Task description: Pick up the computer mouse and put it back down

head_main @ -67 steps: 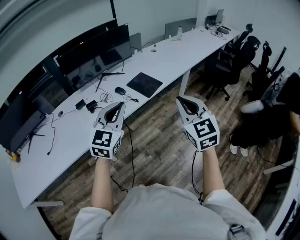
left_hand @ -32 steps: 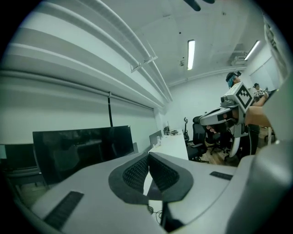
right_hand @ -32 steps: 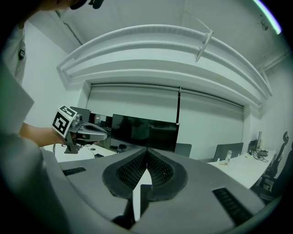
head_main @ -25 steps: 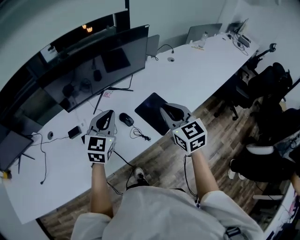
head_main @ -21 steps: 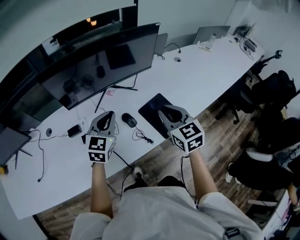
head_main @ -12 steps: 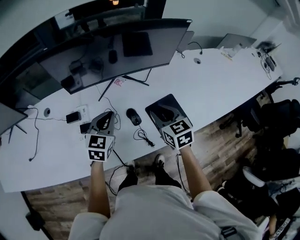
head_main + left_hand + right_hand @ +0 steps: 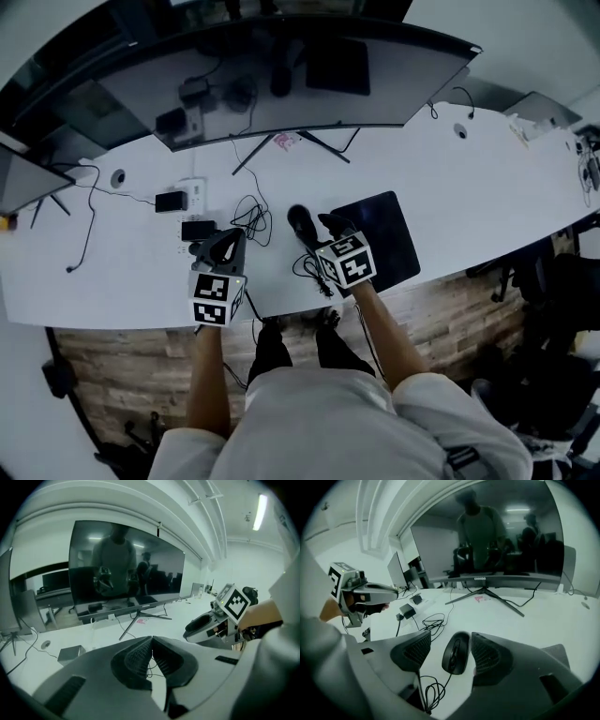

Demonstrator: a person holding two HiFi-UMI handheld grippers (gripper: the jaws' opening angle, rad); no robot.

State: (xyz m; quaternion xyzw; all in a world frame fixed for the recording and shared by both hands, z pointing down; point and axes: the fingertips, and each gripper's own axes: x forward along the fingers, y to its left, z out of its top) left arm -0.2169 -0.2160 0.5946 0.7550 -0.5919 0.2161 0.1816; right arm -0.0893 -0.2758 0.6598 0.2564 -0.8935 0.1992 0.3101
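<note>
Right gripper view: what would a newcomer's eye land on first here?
The black computer mouse lies on the white desk, framed between the right gripper's opening jaws, which don't clamp it. Behind it, the wide dark curved monitor spans the desk's back edge. The left gripper hangs shut and empty, left of the mouse in the head view.

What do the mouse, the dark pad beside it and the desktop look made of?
The mouse looks like black plastic, smooth with a soft sheen. The pad is dark, matte, flat, likely fabric-faced. The desktop is white and smooth, maybe laminate.
</note>
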